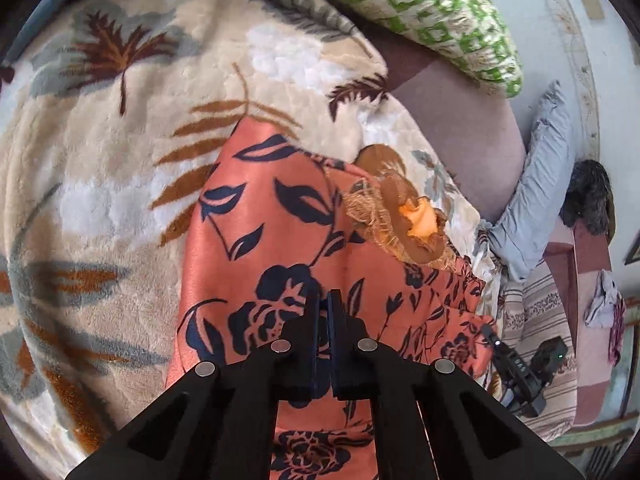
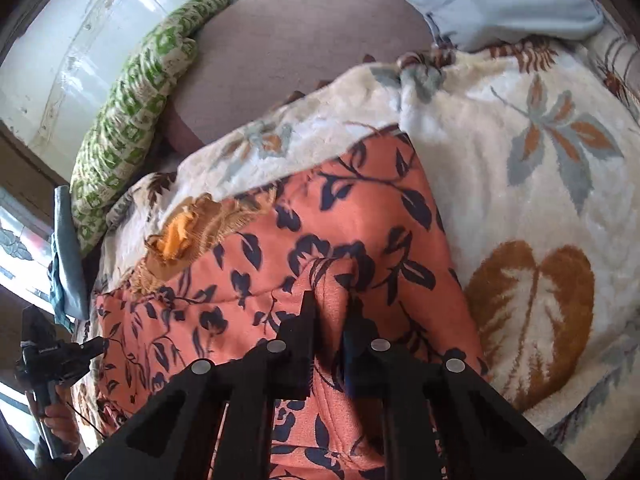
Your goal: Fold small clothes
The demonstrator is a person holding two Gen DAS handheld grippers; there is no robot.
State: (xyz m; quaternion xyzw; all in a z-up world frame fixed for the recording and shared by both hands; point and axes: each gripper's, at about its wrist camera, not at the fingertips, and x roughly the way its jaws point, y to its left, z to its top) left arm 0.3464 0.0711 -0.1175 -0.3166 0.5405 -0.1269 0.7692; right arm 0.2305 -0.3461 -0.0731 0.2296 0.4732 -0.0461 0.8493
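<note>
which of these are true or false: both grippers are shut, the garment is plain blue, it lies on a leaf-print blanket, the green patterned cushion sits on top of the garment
1. Both grippers are shut: true. The left gripper has its jaws together; the right gripper pinches a fold of the garment.
2. The garment is plain blue: false. It is orange with dark floral print.
3. It lies on a leaf-print blanket: true.
4. The green patterned cushion sits on the garment: false. It lies apart, by the wall.

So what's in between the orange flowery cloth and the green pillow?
In the right wrist view, the fluffy leaf-print blanket and a strip of plain mauve sofa cushion lie between the orange flowery cloth and the green pillow.
</note>
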